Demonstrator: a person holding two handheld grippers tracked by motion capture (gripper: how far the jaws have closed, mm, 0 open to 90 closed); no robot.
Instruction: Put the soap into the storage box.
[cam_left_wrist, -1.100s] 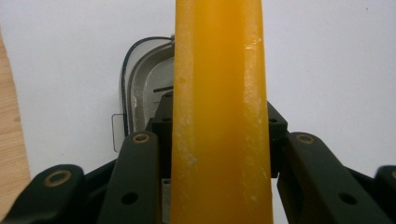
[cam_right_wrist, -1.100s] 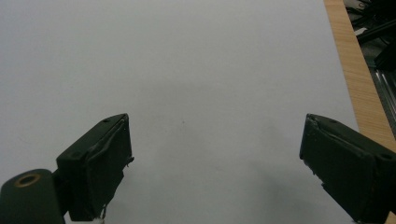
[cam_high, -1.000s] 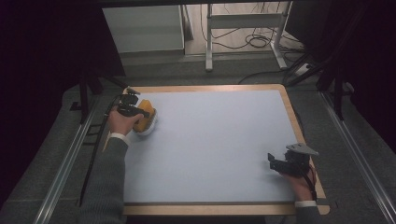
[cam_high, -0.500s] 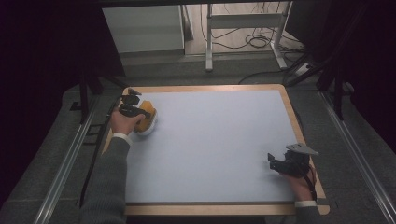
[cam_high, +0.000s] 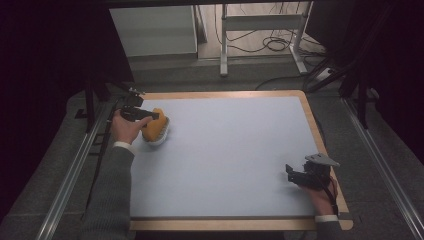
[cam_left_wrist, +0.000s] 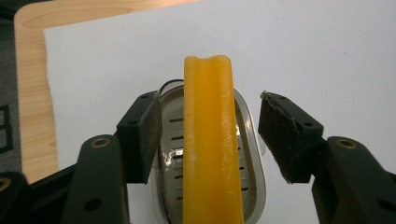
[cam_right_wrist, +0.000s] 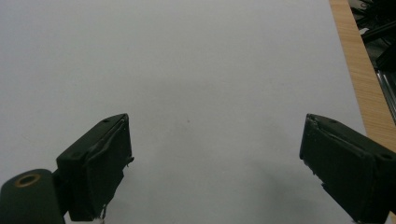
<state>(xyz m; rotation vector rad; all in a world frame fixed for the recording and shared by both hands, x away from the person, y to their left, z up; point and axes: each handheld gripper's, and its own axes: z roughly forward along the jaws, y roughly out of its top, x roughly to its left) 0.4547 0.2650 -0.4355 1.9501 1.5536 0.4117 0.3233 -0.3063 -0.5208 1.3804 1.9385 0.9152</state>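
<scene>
An orange-yellow soap bar (cam_left_wrist: 211, 140) stands on edge in a white soap dish (cam_left_wrist: 250, 154) with a slotted metal insert. My left gripper (cam_left_wrist: 209, 100) straddles the bar; its jaws have just been opening, and a gap shows on each side between pad and soap. In the high view the left gripper (cam_high: 145, 116) hovers over the soap bar (cam_high: 152, 127) and soap dish (cam_high: 162, 137) at the mat's far left. My right gripper (cam_high: 292, 175) rests near the front right corner. Its jaws (cam_right_wrist: 215, 126) stand wide apart over bare mat, with nothing between them.
A pale blue-white mat (cam_high: 230, 150) covers a wooden board (cam_high: 320, 140). Metal rails (cam_high: 75, 170) run along both sides of the table. Beyond the far edge stand a white cabinet (cam_high: 155, 30) and a metal stand (cam_high: 260, 22) with floor cables.
The left gripper sits slightly higher over the soap dish than before. The soap bar stays in the dish. The right hand has not moved.
</scene>
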